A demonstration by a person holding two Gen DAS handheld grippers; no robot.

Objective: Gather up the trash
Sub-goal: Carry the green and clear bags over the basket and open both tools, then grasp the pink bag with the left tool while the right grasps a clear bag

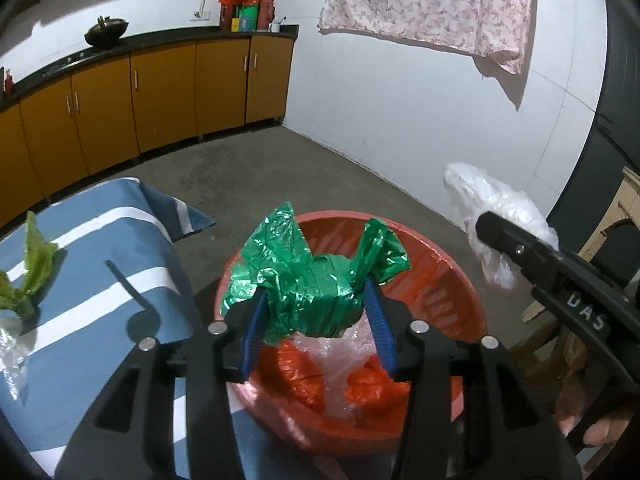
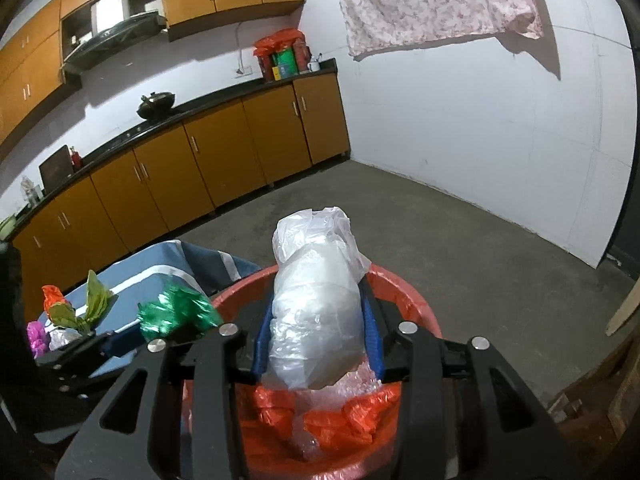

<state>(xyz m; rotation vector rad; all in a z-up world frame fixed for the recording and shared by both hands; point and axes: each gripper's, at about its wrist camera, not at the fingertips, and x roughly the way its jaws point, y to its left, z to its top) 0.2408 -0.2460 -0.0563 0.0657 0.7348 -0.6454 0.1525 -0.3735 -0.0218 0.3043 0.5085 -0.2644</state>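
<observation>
A red basin stands beside the table, lined with orange plastic and bubble wrap. My left gripper hangs over it, its blue pads closed on a crumpled green plastic bag. In the right wrist view my right gripper is over the same basin, shut on a bundle of clear plastic bag. Each view also catches the other gripper's load: the clear bag at right, the green bag at left.
The table with a blue-and-white striped cloth lies left of the basin, carrying a light-green bag, an orange wrapper, a pink one and clear plastic. Brown cabinets line the far wall across a bare concrete floor.
</observation>
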